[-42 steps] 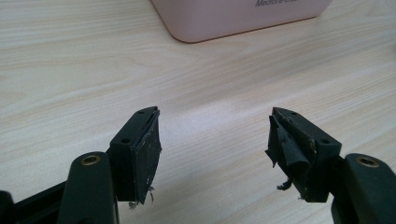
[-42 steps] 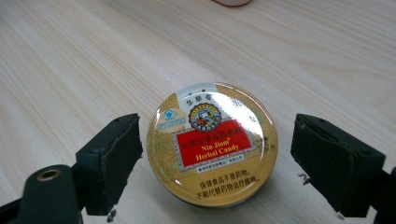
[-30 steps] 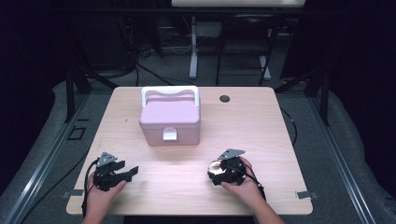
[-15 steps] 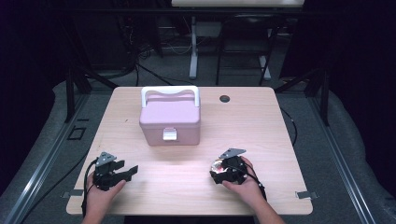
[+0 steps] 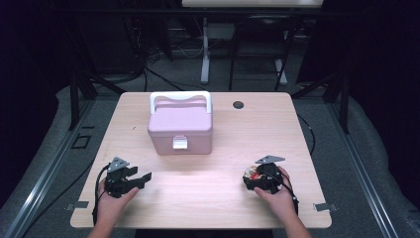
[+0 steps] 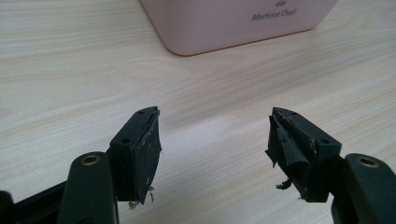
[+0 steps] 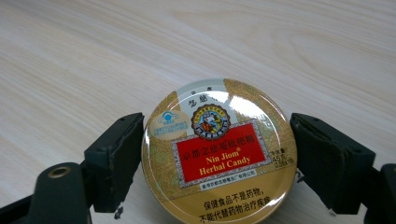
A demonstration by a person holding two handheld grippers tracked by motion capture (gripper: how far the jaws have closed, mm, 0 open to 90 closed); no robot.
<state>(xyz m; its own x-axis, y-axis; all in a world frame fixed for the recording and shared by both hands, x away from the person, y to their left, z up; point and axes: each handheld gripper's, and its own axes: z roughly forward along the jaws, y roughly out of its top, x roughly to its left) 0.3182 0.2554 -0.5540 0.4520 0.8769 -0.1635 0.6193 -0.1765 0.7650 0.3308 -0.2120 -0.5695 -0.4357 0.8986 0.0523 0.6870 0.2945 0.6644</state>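
Right tool (image 7: 215, 154) clamped on the round candy tin (image 7: 219, 151), flat between both jaws, seemingly resting on the worktop (image 5: 208, 193). Left tool (image 6: 215, 149) spread and empty. Pink medicine chest (image 5: 181, 125) ahead and leftward of the right tool, lid apparently closed, nearer the left tool.

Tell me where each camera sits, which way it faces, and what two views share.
High view: above the person's side, looking forward and down on the table; both hands and grippers show.
Left gripper view: on the left gripper, open jaws facing the pink medicine chest.
Right gripper view: on the right gripper, jaws flanking a candy tin.
Shared: high and left views show the chest.
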